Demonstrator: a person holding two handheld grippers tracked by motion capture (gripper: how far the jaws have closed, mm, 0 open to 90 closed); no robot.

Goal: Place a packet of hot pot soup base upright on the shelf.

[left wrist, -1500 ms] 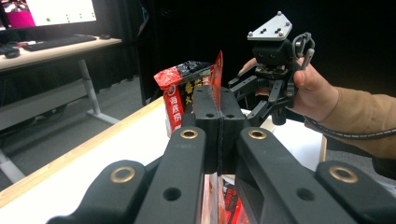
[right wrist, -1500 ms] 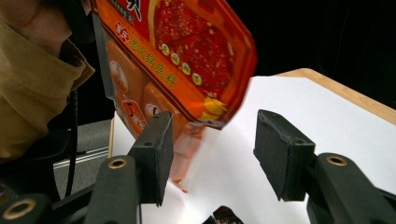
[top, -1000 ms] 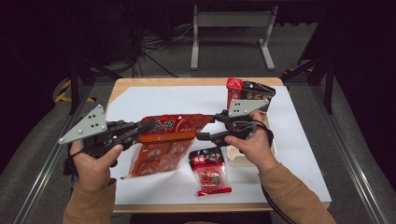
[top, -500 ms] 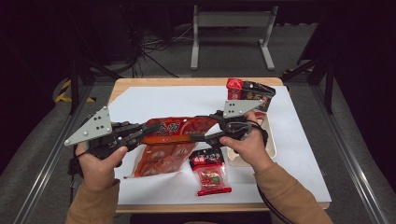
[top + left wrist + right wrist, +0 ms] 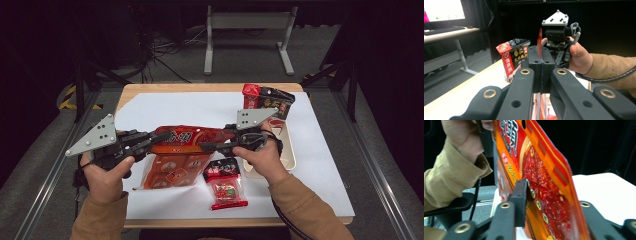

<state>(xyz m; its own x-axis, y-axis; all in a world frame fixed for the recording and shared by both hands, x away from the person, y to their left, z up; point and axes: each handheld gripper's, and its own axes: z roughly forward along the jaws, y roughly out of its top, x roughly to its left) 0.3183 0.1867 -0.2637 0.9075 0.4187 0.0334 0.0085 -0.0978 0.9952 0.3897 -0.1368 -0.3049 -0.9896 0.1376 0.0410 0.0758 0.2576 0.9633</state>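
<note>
A big orange-red food packet (image 5: pixel 187 137) is held up over the table by its top edge, between the two grippers. Its lower part (image 5: pixel 172 170) slopes down to the white sheet. My left gripper (image 5: pixel 162 136) comes in from the left and is shut on the packet's left end. In the left gripper view the thin packet edge (image 5: pixel 539 41) stands out of the shut left gripper (image 5: pixel 541 53). My right gripper (image 5: pixel 207 146) is shut on the right end. In the right gripper view the packet (image 5: pixel 541 180) sits clamped in the right gripper (image 5: pixel 531 195), hiding one jaw.
A small red packet (image 5: pixel 226 184) lies near the front edge. A red and black packet (image 5: pixel 266 102) stands at the back right, at the end of a beige tray (image 5: pixel 287 150). White sheet (image 5: pixel 190 105) covers the wooden table. A metal rail (image 5: pixel 380 165) runs along the right.
Both grippers have drifted slightly right and toward the person with the packet still between them. Both grips are unchanged.
</note>
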